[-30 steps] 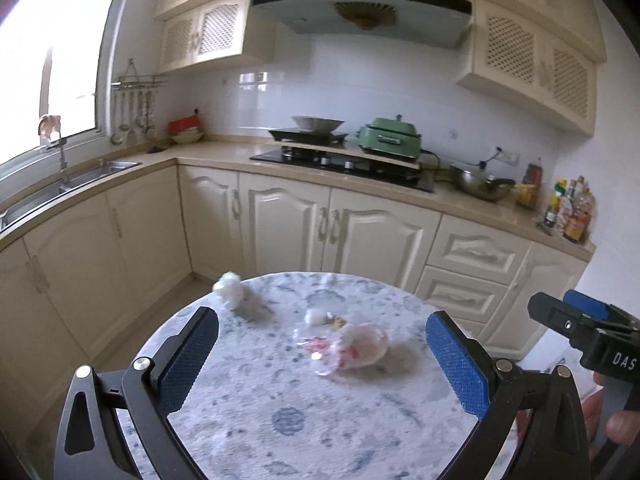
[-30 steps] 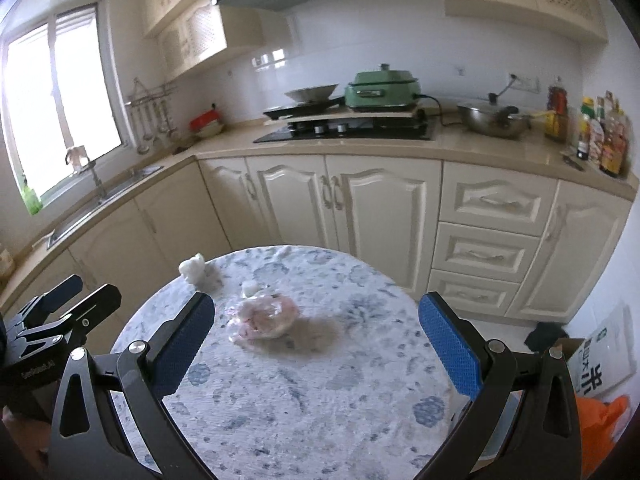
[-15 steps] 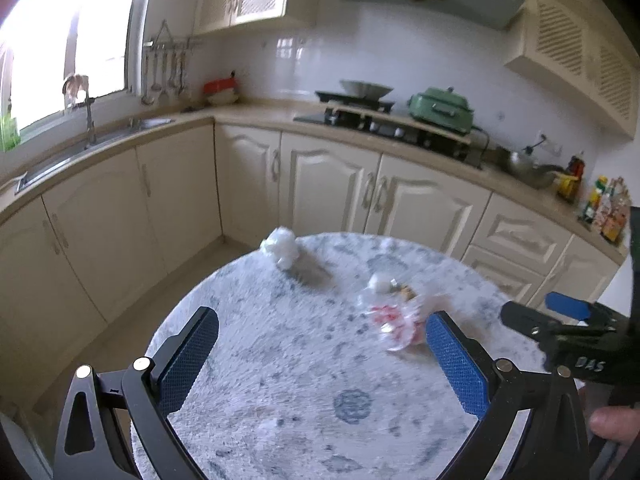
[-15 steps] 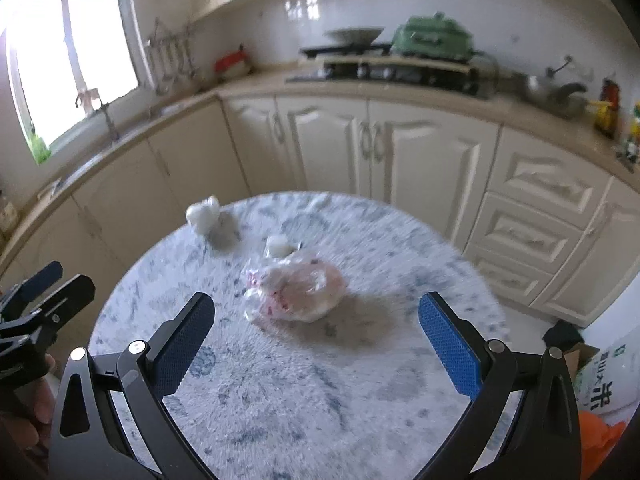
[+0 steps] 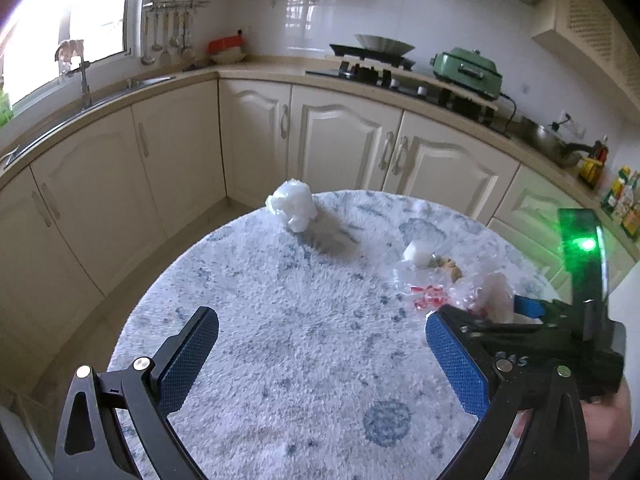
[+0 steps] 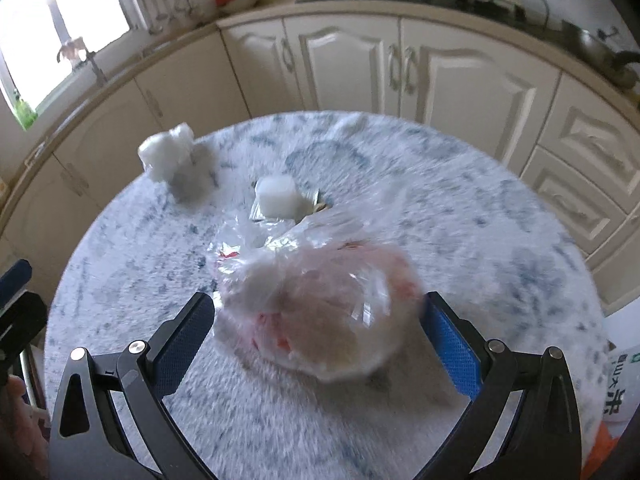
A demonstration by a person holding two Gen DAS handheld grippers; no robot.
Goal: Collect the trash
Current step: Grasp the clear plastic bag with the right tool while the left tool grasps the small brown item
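Note:
A clear plastic bag with pink and red contents (image 6: 316,304) lies on the round marble-pattern table (image 6: 500,240), between the blue pads of my right gripper (image 6: 316,332), which is open around it. A small white cup (image 6: 277,197) and a crumpled white tissue ball (image 6: 166,155) sit farther back. In the left wrist view my left gripper (image 5: 320,360) hangs open over bare tabletop (image 5: 248,280), with the tissue ball (image 5: 293,204) ahead, the cup (image 5: 417,254) and the bag (image 5: 472,292) to the right, where the right gripper's body covers part of the bag.
Cream kitchen cabinets (image 5: 340,140) wrap around behind the table, with a sink (image 5: 76,100) at left and a stove (image 5: 372,68) at the back. A white printed bag (image 6: 622,384) and something orange lie on the floor at the right of the table.
Both grippers have moved forward and lower over the table. The right gripper has come around the plastic bag, which now lies between its pads. The left view has swung toward the tissue ball.

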